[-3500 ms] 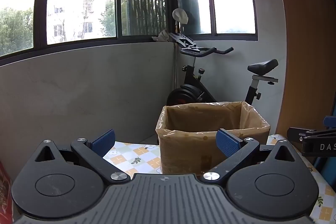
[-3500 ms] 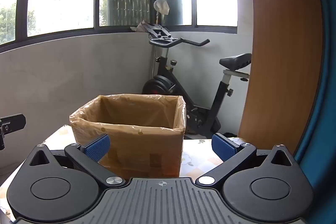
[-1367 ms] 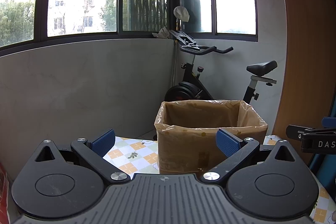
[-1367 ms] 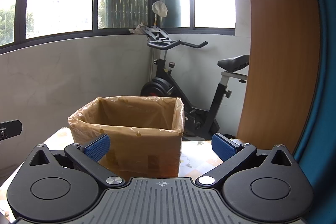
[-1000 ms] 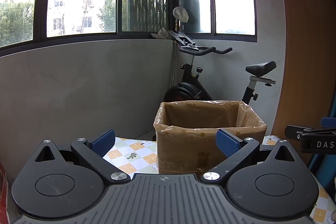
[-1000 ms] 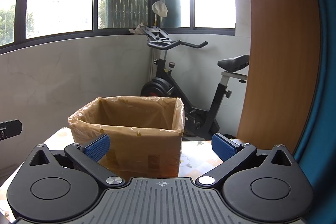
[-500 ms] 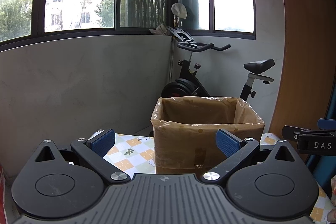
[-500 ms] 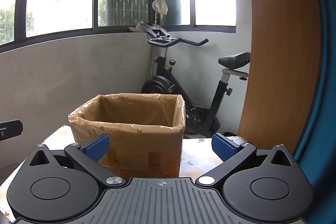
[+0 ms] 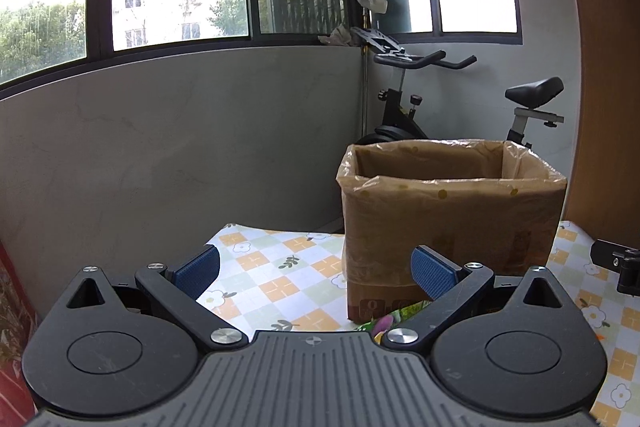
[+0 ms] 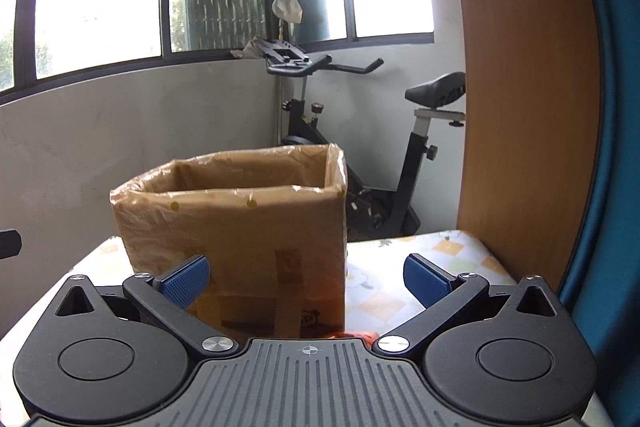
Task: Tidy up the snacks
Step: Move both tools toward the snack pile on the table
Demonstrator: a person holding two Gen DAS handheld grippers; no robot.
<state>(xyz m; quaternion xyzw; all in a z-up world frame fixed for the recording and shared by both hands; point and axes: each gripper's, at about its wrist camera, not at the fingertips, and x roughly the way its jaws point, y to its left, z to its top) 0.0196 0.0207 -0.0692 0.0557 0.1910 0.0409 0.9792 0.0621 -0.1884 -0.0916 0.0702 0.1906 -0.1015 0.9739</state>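
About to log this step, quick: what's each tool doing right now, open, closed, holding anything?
Left tool: open, holding nothing, facing the lined cardboard box.
Right tool: open, holding nothing, also facing that box.

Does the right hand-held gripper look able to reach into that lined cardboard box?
Probably yes: the right hand-held gripper is open and holds nothing, and the cardboard box stands open-topped right ahead, though it must rise over the rim.
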